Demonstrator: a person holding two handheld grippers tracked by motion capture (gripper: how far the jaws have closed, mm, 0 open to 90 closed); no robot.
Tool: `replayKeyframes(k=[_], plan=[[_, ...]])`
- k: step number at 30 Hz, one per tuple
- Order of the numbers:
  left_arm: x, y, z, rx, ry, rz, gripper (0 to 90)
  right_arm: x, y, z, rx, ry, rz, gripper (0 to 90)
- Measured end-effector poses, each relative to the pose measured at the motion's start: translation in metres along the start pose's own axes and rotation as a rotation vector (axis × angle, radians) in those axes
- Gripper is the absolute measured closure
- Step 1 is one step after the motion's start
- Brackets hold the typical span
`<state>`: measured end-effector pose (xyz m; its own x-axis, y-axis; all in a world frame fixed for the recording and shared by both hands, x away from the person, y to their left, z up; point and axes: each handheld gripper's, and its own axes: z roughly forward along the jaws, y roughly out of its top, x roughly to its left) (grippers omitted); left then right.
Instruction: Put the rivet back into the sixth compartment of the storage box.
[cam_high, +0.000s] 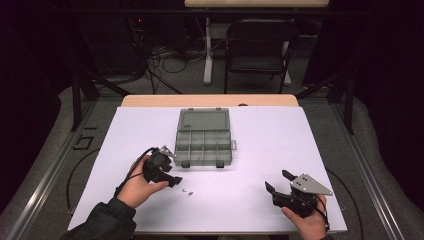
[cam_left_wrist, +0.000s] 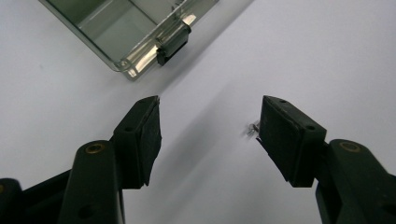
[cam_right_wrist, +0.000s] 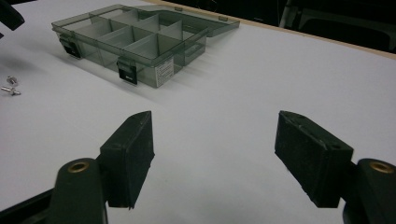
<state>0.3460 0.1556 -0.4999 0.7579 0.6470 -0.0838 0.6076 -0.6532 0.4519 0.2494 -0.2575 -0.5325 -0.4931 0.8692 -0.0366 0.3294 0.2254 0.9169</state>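
Screws (cam_high: 187, 192), small and loose, lie on the white desk (cam_high: 260, 145) in front of the open compartment box (cam_high: 204, 137). We hold our left gripper (cam_left_wrist: 208, 123) nearer, its fingers (cam_left_wrist: 140, 140) wide and empty, one screw beside its right finger. Our right gripper (cam_right_wrist: 215, 154), also spread and empty, waits well apart.

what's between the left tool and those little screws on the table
Nothing visible. The left tool hovers open just beside the screws; only bare white table lies between. The open organizer box sits farther back, out of the path.
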Motion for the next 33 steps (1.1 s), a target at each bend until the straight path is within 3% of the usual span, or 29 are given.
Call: replayKeyframes(k=[9,16,22,26,33], plan=[[-0.013,-0.003,0.009,0.032,-0.016,0.046,45.7,0.000,0.000,0.000,0.000,0.003,-0.001,27.9],[-0.019,-0.006,0.017,0.048,-0.035,0.035,52.1,0.000,0.000,0.000,0.001,-0.001,-0.001,27.8],[-0.022,-0.006,0.022,0.074,-0.039,0.064,59.5,0.000,0.000,0.000,0.002,0.000,-0.001,27.8],[-0.024,-0.005,0.025,0.078,-0.047,0.054,65.9,0.000,0.000,0.000,0.000,0.001,-0.001,27.8],[-0.026,-0.003,0.028,0.101,-0.033,0.061,74.4,0.000,0.000,0.000,-0.002,-0.002,0.000,27.7]])
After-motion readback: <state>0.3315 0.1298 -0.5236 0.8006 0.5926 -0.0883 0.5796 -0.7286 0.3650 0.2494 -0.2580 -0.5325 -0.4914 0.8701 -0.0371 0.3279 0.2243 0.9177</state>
